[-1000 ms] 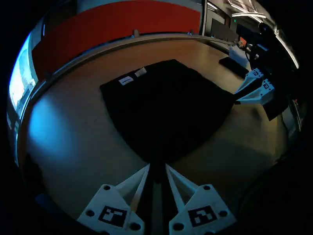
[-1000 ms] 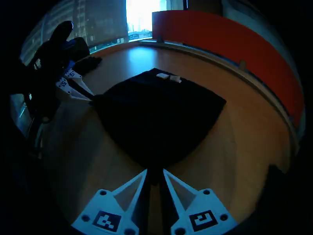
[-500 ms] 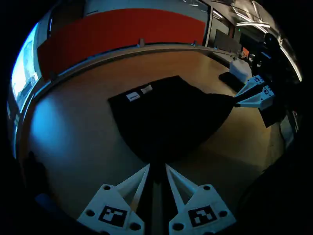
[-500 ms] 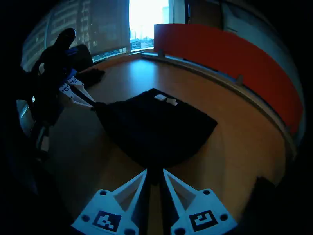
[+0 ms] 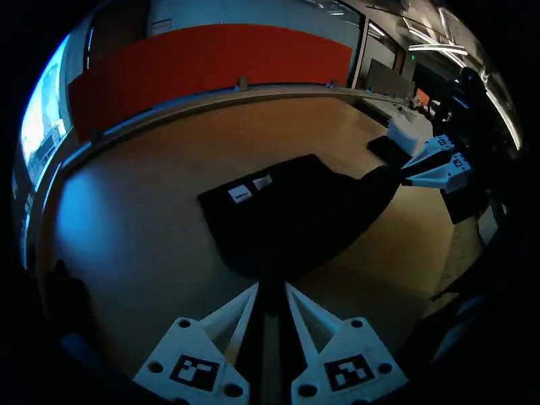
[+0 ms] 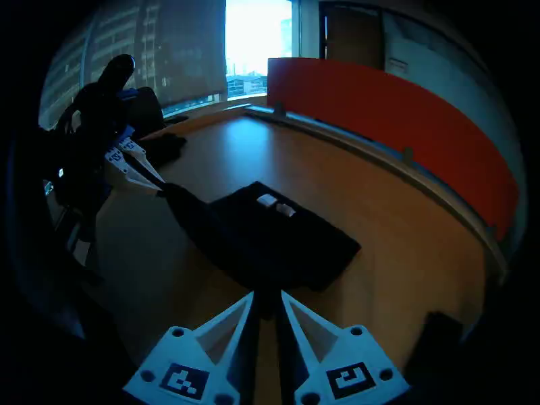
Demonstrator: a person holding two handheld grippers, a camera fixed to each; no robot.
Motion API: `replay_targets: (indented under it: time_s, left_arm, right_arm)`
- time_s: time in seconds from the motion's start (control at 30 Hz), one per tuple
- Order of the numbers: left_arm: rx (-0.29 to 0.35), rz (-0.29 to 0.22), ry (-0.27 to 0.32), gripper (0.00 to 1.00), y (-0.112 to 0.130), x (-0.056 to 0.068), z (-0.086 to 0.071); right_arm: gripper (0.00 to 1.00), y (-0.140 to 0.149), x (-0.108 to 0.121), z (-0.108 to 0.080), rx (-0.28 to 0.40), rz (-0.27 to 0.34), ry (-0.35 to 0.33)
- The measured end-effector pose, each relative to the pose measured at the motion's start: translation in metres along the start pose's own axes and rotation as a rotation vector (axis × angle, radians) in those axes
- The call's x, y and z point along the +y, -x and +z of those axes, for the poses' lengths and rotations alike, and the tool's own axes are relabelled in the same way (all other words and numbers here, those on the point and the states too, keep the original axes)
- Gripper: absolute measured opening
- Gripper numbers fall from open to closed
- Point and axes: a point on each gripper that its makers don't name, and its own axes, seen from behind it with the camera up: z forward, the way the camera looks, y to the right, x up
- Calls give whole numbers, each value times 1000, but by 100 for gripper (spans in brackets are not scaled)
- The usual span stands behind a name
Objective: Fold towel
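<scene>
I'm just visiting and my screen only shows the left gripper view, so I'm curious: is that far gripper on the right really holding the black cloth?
Observer: Yes. In the right gripper view, the right gripper has both fingers pinched on a corner of the black towel.
Operator: What does the gripper carrying my camera look like from outside?
Observer: The left gripper holds another corner raised off the table, with the cloth sloping down from it.
Operator: Anything lying off to its side?
Observer: A dark bundle lies on the table beyond that gripper, toward the bright window.
</scene>
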Motion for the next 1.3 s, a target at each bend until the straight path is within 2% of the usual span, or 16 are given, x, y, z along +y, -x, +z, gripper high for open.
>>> replay_targets:
  time_s: [0.3,0.5,0.7,1.0,1.3]
  left_arm:
    - [9,4,2,12,-4,14,-19]
    - [7,-1,8,12,-4,15,-24]
    - [8,2,5,12,-6,13,-26]
    - [7,2,2,12,-10,12,-24]
    - [1,-4,-7,12,-21,3,-6]
  right_arm:
    - [13,-4,-8,-21,2,13,-9]
    - [13,-6,-14,-30,9,24,-20]
    - [13,-5,-19,-30,4,17,-31]
    - [13,-5,-14,-27,-7,14,-32]
    - [13,-6,-4,-10,-22,-3,-36]
